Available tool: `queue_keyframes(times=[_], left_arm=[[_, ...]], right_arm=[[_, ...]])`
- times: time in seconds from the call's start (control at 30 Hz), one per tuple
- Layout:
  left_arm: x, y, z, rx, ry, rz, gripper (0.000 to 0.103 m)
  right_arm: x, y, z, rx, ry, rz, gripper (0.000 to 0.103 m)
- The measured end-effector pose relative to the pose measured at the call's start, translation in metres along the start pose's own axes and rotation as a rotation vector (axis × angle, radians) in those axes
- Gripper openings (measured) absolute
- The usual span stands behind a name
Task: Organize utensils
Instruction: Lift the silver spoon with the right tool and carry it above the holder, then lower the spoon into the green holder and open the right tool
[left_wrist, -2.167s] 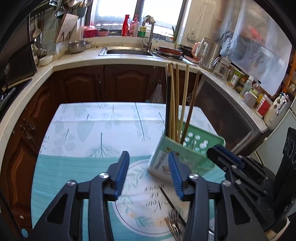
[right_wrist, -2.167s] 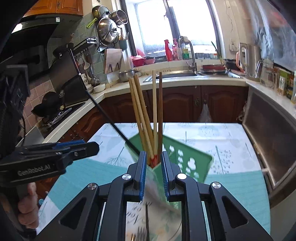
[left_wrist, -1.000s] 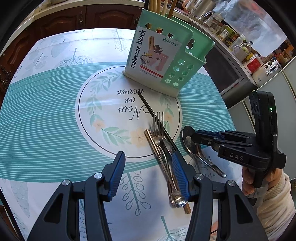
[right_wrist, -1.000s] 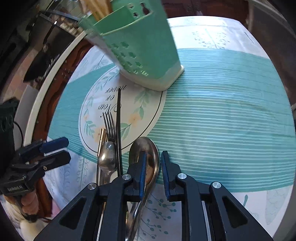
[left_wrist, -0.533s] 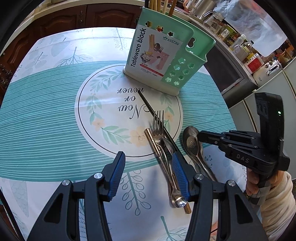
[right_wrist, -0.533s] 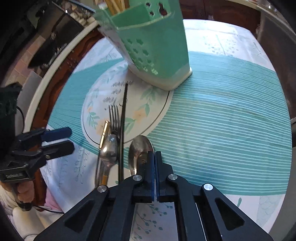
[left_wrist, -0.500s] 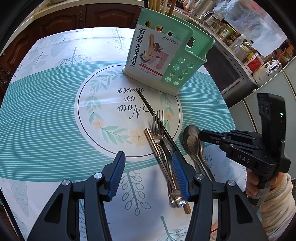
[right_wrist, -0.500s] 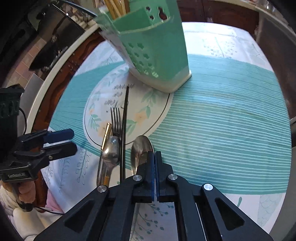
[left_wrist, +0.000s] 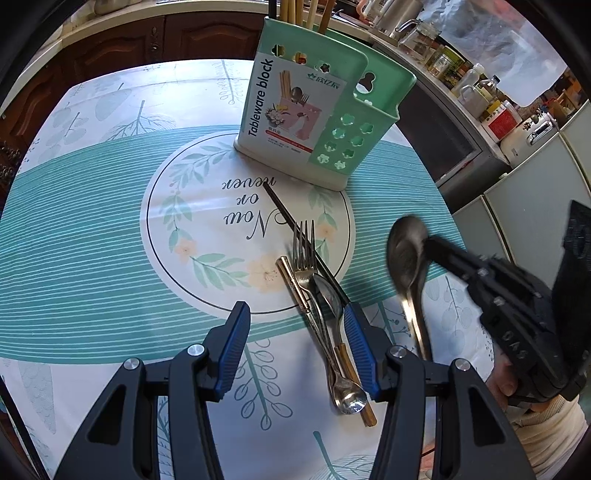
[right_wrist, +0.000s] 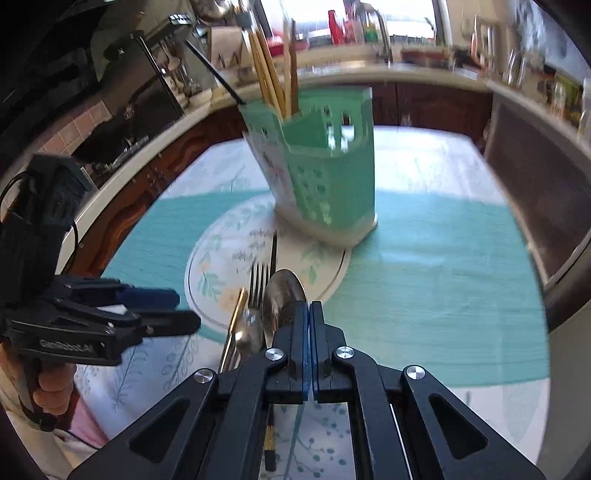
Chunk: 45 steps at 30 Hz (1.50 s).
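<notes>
A large steel spoon (left_wrist: 406, 251) hangs lifted off the tablecloth, tilted, with my right gripper (left_wrist: 432, 245) shut on its neck; in the right wrist view its bowl (right_wrist: 282, 295) shows just ahead of the shut right gripper (right_wrist: 308, 310). A fork (left_wrist: 304, 251), a small spoon (left_wrist: 328, 295), a gold-handled piece (left_wrist: 291, 277) and a black chopstick (left_wrist: 284, 210) lie bundled on the cloth. My left gripper (left_wrist: 295, 332) hovers open above the cloth, its right finger over the bundle's handles. The green utensil holder (left_wrist: 314, 110) stands upright at the far side with several chopsticks (right_wrist: 273, 74) in it.
The table carries a teal and white cloth (left_wrist: 92, 240) with a round printed centre. Kitchen counters, dark cabinets (left_wrist: 184, 33) and bottles and jars (left_wrist: 480, 92) ring the table. A person's hand and sleeve (left_wrist: 546, 424) hold the right gripper near the table's right edge.
The right gripper has shut on the large spoon and raised it off the cloth, tilting its view upward. The left gripper has stayed put and open.
</notes>
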<state>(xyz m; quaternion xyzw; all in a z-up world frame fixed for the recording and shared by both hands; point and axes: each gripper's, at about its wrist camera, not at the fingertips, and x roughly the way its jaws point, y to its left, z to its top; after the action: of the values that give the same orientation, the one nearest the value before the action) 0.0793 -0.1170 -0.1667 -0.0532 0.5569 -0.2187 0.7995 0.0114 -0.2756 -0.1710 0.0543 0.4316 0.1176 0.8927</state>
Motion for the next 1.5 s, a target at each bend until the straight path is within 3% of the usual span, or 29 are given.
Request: queue_keyframes(times=[0.23,0.37,0.6,0.77,0.87,1.03,1.13,1.3,1.5], left_arm=[[-0.016,0.001,0.005,0.002,-0.054,0.014,0.051],[-0.03,0.001,0.019,-0.001,-0.096,0.019,0.051],[-0.041,0.011,0.031,-0.025,-0.142,0.029,0.051],[-0.032,0.02,0.03,-0.039,-0.122,0.033,0.051],[-0.027,0.026,0.032,-0.052,-0.115,0.04,0.051],[-0.023,0.034,0.035,-0.069,-0.112,0.051,0.051],[-0.019,0.036,0.035,-0.072,-0.094,0.051,0.051],[-0.008,0.033,0.029,-0.055,-0.037,0.021,0.051],[0.017,0.021,0.019,-0.011,0.098,-0.054,0.051]], right_arm=[[-0.06,0.023,0.039,-0.109,-0.353,-0.188,0.001],[-0.075,0.03,0.065,-0.121,-0.509,-0.264,0.001],[-0.048,0.027,0.118,-0.121,-0.618,-0.375,0.001],[0.004,0.017,0.15,-0.141,-0.614,-0.428,0.001],[0.039,0.023,0.161,-0.22,-0.625,-0.462,0.001],[0.092,0.046,0.15,-0.417,-0.617,-0.508,0.001],[0.112,0.056,0.133,-0.476,-0.561,-0.5,0.001],[0.119,0.049,0.119,-0.401,-0.474,-0.454,0.001],[0.088,0.028,0.107,-0.276,-0.437,-0.397,0.002]])
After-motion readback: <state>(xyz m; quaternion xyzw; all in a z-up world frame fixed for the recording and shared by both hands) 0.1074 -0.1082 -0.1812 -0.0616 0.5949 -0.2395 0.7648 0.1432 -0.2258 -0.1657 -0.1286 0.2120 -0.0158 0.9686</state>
